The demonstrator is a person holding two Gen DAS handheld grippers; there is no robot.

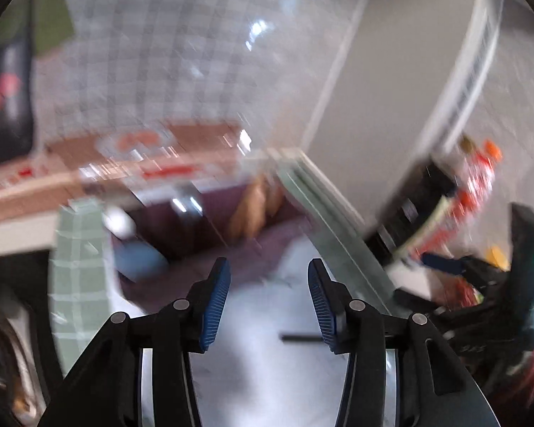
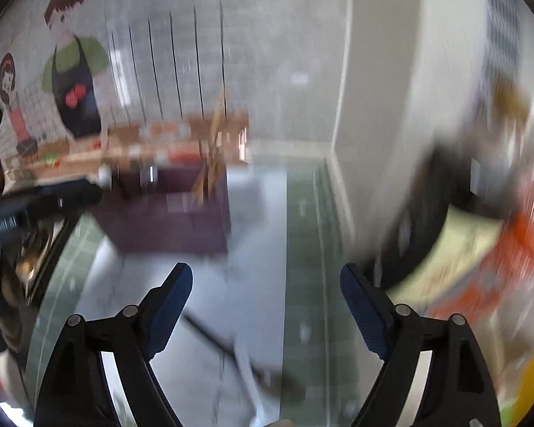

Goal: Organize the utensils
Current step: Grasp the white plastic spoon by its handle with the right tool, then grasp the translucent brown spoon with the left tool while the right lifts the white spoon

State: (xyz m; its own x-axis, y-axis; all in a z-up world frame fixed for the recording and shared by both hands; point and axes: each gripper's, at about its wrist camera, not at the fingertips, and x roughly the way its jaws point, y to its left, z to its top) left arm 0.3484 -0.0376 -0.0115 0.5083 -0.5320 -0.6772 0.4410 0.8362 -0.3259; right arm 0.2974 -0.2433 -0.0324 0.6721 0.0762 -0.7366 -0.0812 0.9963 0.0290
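Both views are heavily blurred. The left gripper (image 1: 268,284) stands with its blue pads apart and nothing between them, above a white counter (image 1: 252,373). The right gripper (image 2: 267,284) is spread wide and empty. In the right wrist view a dark-handled utensil (image 2: 231,348) lies on the counter at six o'clock, below and between the fingers, touching neither. A purple organizer box (image 2: 167,220) holding wooden utensils (image 2: 210,163) sits at eleven o'clock, well apart.
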